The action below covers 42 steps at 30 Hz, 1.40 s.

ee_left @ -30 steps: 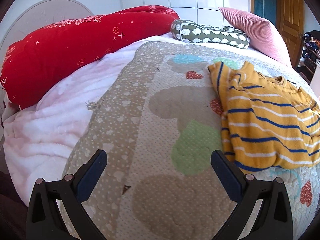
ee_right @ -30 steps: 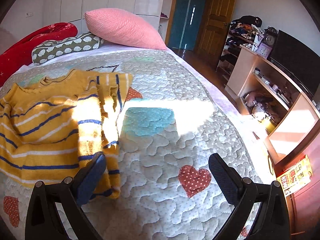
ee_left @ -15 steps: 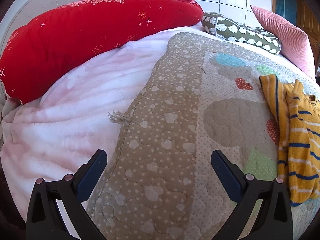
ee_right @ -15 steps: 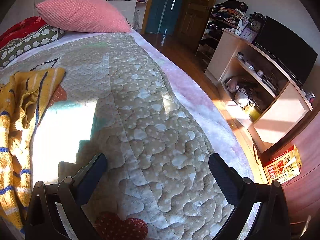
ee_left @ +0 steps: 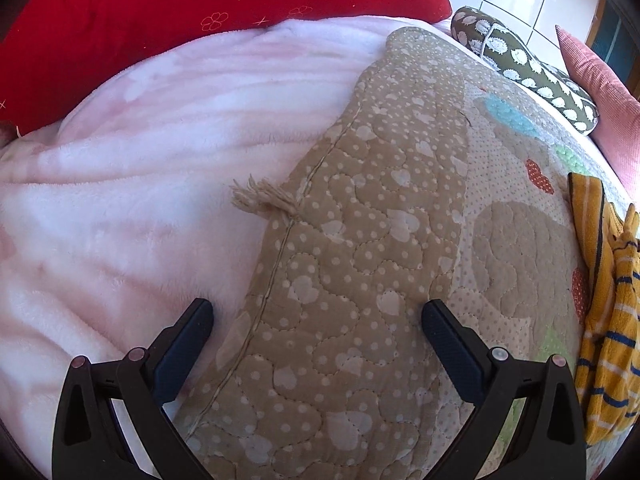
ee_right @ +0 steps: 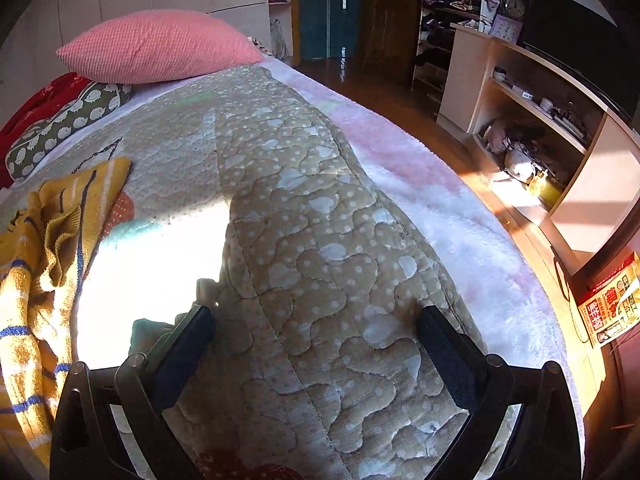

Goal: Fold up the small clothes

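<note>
Over quilt [ee_left: 360, 264]: both hand-held grippers [ee_left: 316, 320] [ee_right: 316, 328] agape, swung away from sweater [ee_right: 36, 248].

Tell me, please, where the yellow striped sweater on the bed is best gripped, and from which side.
Probably at the flat corner of the sweater nearest the pink pillow. It lies smooth on the quilt with a free edge, while the middle is bunched. The right hand-held gripper, jaws open, could come from the sweater's right side, low along the quilt.
</note>
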Tool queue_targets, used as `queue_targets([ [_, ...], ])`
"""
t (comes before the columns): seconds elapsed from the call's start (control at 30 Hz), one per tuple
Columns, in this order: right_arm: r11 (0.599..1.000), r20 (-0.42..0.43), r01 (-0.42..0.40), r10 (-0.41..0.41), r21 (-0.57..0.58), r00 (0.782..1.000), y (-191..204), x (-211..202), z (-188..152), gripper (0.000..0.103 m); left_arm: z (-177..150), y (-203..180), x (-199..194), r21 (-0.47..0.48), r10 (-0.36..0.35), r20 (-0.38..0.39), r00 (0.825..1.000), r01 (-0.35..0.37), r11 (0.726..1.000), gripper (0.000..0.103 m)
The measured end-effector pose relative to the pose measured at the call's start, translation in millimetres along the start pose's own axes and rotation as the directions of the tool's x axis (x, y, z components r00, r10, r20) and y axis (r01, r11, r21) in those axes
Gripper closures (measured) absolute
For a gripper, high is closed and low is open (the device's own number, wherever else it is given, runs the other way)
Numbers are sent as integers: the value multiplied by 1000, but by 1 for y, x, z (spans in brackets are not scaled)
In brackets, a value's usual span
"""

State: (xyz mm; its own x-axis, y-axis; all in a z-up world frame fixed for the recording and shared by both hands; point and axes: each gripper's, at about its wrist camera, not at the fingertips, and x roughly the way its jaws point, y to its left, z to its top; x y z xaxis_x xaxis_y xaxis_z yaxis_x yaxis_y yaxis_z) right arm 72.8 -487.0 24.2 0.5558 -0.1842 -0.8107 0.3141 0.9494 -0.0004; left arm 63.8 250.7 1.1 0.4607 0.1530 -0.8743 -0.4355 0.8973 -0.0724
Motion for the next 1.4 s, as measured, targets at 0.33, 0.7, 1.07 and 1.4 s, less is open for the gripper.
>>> queue_targets([
  [0.33, 1000, 0, 0, 0, 0, 1000, 1, 0, 0, 1, -7, 2, -5, -8, -5, 42, 999, 5, 1000, 0],
  [0.7, 1000, 0, 0, 0, 0, 1000, 0, 0, 1, 1, -7, 3, -5, -8, -5, 42, 999, 6, 1000, 0],
  [1.07, 1000, 0, 0, 0, 0, 1000, 0, 0, 1, 1, -7, 3, -5, -8, -5, 41, 999, 6, 1000, 0],
  [1.4, 1000, 1, 0, 0, 0, 1000, 0, 0, 1, 1, -7, 3, -5, -7, -6, 41, 999, 6, 1000, 0],
])
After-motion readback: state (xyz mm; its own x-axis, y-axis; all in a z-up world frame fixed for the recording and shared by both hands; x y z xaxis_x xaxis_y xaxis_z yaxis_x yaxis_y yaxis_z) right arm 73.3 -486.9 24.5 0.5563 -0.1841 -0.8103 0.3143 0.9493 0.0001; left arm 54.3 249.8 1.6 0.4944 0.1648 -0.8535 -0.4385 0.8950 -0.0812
